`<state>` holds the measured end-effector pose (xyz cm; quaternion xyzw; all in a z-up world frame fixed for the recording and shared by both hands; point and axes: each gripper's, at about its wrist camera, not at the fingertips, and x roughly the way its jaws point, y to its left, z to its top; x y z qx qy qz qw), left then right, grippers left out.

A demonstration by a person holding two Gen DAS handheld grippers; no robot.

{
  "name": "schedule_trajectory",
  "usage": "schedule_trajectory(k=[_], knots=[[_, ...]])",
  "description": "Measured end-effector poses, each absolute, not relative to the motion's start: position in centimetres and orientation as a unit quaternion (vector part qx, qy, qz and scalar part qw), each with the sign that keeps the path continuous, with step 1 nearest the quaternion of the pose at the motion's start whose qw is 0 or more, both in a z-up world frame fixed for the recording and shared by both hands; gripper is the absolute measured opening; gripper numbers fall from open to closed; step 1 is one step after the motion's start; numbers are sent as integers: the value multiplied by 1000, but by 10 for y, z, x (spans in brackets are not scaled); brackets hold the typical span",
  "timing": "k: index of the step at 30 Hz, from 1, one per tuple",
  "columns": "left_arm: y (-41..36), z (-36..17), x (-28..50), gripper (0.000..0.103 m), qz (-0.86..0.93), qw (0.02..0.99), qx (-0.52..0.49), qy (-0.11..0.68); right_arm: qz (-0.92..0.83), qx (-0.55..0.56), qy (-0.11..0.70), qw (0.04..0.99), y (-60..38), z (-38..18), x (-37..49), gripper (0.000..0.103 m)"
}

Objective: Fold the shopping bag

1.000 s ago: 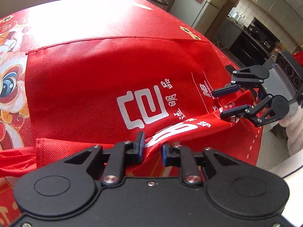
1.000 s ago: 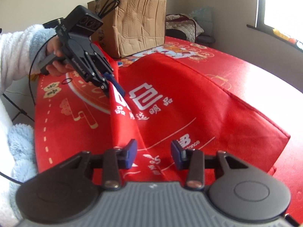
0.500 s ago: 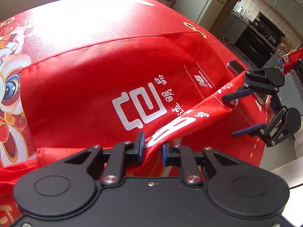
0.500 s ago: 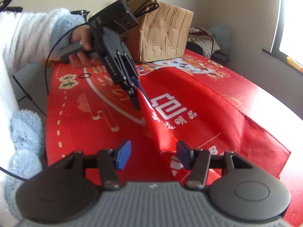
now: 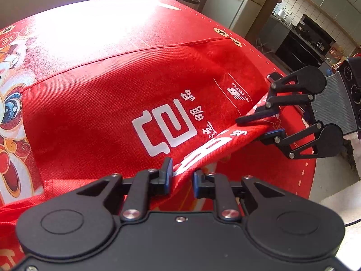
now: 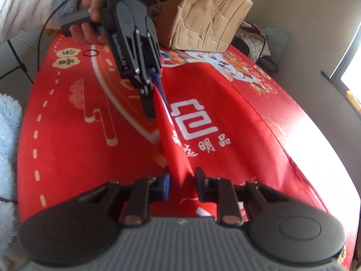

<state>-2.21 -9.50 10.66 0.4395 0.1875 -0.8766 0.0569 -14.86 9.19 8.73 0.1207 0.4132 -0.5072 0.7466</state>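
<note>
Nearest, in the left wrist view: left gripper (image 5: 181, 178), narrowly parted, pinching the lifted near edge of the red shopping bag (image 5: 117, 113). Farther along the same raised edge: right gripper (image 5: 259, 125), jaws closing, fabric of the edge between the fingers, upper finger on top of the fold and blue pad beneath. In the right wrist view: right gripper (image 6: 181, 180) with a ridge of red cloth standing between its pads; beyond it, left gripper (image 6: 155, 103), held in a hand (image 6: 90, 22), clamped on the far end of that ridge. Bag body spread flat on the red printed tablecloth (image 6: 67, 113), white logo uppermost. Farthest: cardboard box (image 6: 203, 15) at the table's back.

Step in hand, judged: securing both ends of the near long edge before the first fold. Next move: carrying both grips together, level and taut, across toward the far seam (image 5: 135, 49), then lowering edge to edge.
</note>
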Motion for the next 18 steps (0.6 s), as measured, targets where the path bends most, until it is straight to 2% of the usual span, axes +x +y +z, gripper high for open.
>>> schedule_trajectory(k=[3, 10, 18], knots=[[-91, 108, -21, 19, -879, 66, 436, 180, -520, 175, 399, 734, 87, 88, -148, 14], [-89, 106, -15, 20, -866, 65, 437, 233, -524, 468, 208, 680, 68, 89, -215, 15], [-117, 89, -9, 21, -842, 6, 418, 342, -476, 536, 117, 688, 83, 72, -247, 17]])
